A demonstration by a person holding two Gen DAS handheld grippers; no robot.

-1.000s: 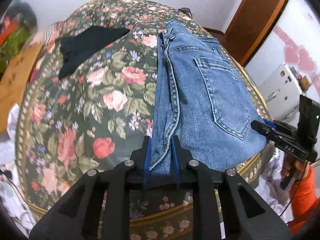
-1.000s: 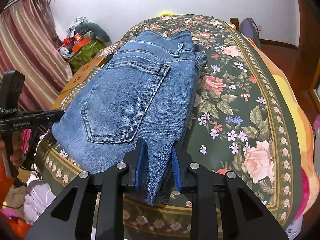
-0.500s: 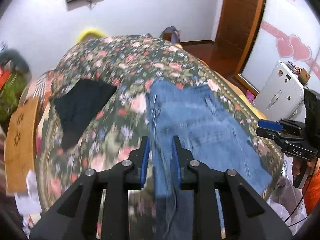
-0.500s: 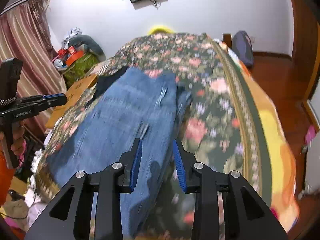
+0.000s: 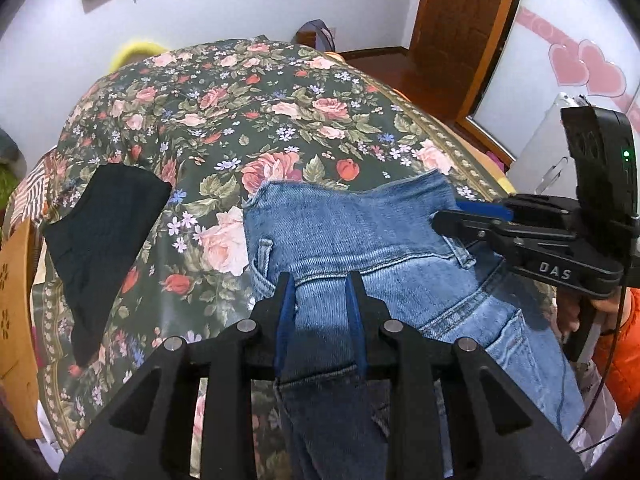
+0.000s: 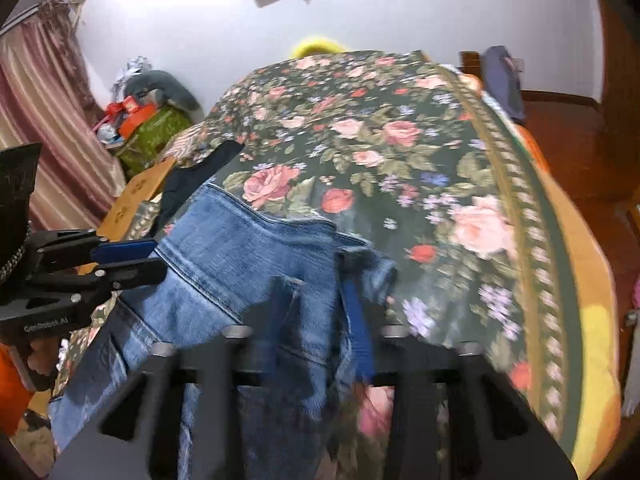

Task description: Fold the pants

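Blue denim pants [image 5: 360, 236] hang lifted over the near end of a floral bedspread [image 5: 248, 120], waistband up, legs dropping below view. My left gripper [image 5: 320, 284] is shut on the waistband's left side. My right gripper [image 6: 316, 292] is shut on the waistband's right side, where the denim [image 6: 240, 248] is bunched between the blue pads. Each gripper shows in the other's view: the right one [image 5: 472, 220] at the pants' right edge, the left one [image 6: 132, 260] at their left edge.
A black garment [image 5: 100, 232] lies on the bedspread's left side. A wooden board [image 5: 16, 304] stands at the bed's left edge. A wooden door [image 5: 460, 20] and a white appliance [image 5: 548, 156] are to the right. Clutter [image 6: 140, 120] and a curtain [image 6: 44, 120] are far left.
Both grippers have lifted the pants off the bed and pulled them toward the near edge. One second ago the folded pants lay flat on the bedspread.
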